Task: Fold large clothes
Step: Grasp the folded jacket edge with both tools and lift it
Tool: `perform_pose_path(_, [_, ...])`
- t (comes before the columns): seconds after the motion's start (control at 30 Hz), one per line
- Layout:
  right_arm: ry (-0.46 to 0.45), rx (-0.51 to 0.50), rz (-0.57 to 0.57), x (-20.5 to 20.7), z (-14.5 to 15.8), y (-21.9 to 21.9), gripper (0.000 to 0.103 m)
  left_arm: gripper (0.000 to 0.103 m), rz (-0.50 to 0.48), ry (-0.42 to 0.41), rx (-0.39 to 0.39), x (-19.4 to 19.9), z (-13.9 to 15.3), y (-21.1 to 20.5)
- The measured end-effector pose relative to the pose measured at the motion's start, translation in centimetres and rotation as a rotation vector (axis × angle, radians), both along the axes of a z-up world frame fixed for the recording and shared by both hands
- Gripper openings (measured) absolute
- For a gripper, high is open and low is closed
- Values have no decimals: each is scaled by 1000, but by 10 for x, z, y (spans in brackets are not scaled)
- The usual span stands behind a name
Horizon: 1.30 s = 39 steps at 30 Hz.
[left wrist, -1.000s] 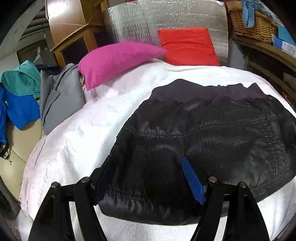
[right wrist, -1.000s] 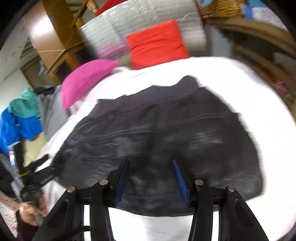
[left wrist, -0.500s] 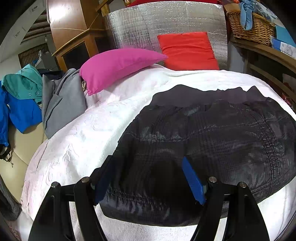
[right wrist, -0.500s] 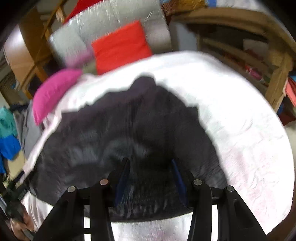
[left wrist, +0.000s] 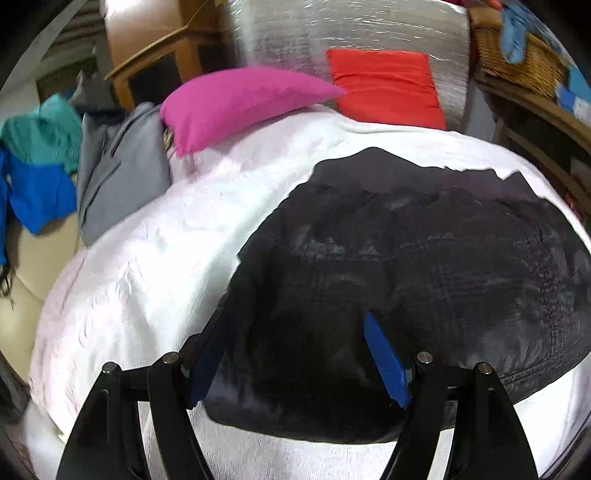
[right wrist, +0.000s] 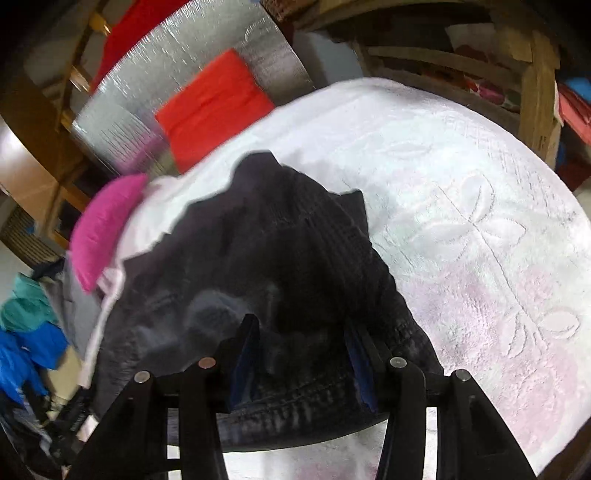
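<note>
Over the near hem of the black jacket [left wrist: 424,266], the left gripper [left wrist: 295,354] hangs with its blue pads spread wide, nothing pinched between them; the cloth lies flat under the gap. The right gripper [right wrist: 301,354] stands narrower, its pads either side of a raised bunch of the jacket [right wrist: 266,258] near the hem; whether they press on the cloth I cannot tell, as the frame is blurred and the fabric is dark.

The jacket lies spread on a white blanket [left wrist: 155,258] with an embossed leaf pattern [right wrist: 480,236]. Its dull dark collar band points away from the grippers; its quilted, shiny body fills the near side. In the right view the jacket's far edge looks rumpled and lifted in folds.

Beyond the jacket, a pink pillow [left wrist: 236,107] rests on the blanket's far left edge, and a red cushion [left wrist: 384,88] leans against a silver foil panel [left wrist: 332,33]. Left of the jacket, off the blanket, lie a grey garment [left wrist: 118,177], a teal one [left wrist: 44,136] and a blue one [left wrist: 37,195]. Right of the jacket stands a wooden shelf [right wrist: 535,92], with a wicker basket [left wrist: 517,59] on top.
</note>
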State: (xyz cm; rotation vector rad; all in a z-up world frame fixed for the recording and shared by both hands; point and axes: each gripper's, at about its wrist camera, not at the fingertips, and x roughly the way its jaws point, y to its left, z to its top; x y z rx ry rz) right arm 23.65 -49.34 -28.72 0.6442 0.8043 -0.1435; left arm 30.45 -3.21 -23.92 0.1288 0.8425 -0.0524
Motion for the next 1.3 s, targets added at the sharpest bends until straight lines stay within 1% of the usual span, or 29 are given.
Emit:
perform_pose_path(0.13, [-139, -10, 78, -8, 23, 8, 52, 75, 72, 21, -41, -3, 0, 25])
perform_pose_path(0.17, [-162, -1, 114, -10, 26, 15, 52, 75, 81, 29, -51, -3, -2, 29])
perform_pose_path(0.23, [-172, -2, 195, -11, 28, 31, 52, 75, 115, 48, -61, -4, -7, 40])
perform_pose_path(0.33, [-127, -5, 295, -3, 20, 58, 52, 75, 146, 65, -56, -3, -16, 49])
perform_pose_path(0.37, [-92, -2, 327, 3, 14, 67, 52, 77, 146, 66, -56, -2, -19, 50])
perform_pose_path(0.43, [-25, -12, 354, 11, 2, 80, 52, 80, 136, 81, -29, 1, -28, 48])
perform_pose_path(0.47, [12, -22, 362, 16, -5, 83, 52, 80, 125, 100, -15, 4, -34, 46])
perform_pose_path(0.53, [18, -16, 363, 16, -10, 84, 52, 80, 129, 109, -37, 5, -35, 49])
perform_pose_path(0.6, [0, 22, 360, 15, -6, 76, 52, 80, 137, 111, -88, 1, -31, 57])
perform_pose_path(0.67, [-29, 97, 341, 7, -2, 62, 53, 80, 139, 106, -141, -6, -27, 64])
perform_pose_path(0.7, [-41, 123, 331, -1, 0, 55, 57, 80, 130, 98, -186, -13, -23, 68])
perform_pose_path(0.77, [-67, 198, 296, -13, 1, 35, 62, 80, 91, 83, -281, -25, -17, 74])
perform_pose_path(0.8, [-73, 233, 285, -16, 1, 29, 65, 80, 76, 77, -314, -29, -15, 77])
perform_pose_path(0.83, [-74, 289, 272, -22, -3, 19, 67, 80, 64, 77, -342, -35, -14, 79])
perform_pose_path(0.87, [-68, 348, 253, -29, -9, 9, 69, 80, 55, 85, -363, -37, -14, 80])
perform_pose_path(0.97, [-50, 479, 199, -41, -26, -7, 70, 80, 24, 156, -445, -43, -24, 83])
perform_pose_path(1.03, [-31, 512, 155, -49, -33, -18, 70, 80, 40, 216, -496, -41, -35, 85])
perform_pose_path(1.1, [13, 527, 88, -52, -46, -27, 70, 80, 86, 272, -552, -33, -46, 89])
perform_pose_path(1.17, [13, 572, 42, -48, -56, -35, 71, 80, 123, 286, -599, -25, -54, 93])
perform_pose_path(1.23, [1, 613, 21, -40, -62, -37, 71, 80, 147, 286, -659, -18, -58, 95])
perform_pose_path(1.3, [11, 625, -22, -30, -70, -37, 71, 80, 171, 291, -723, -5, -63, 97])
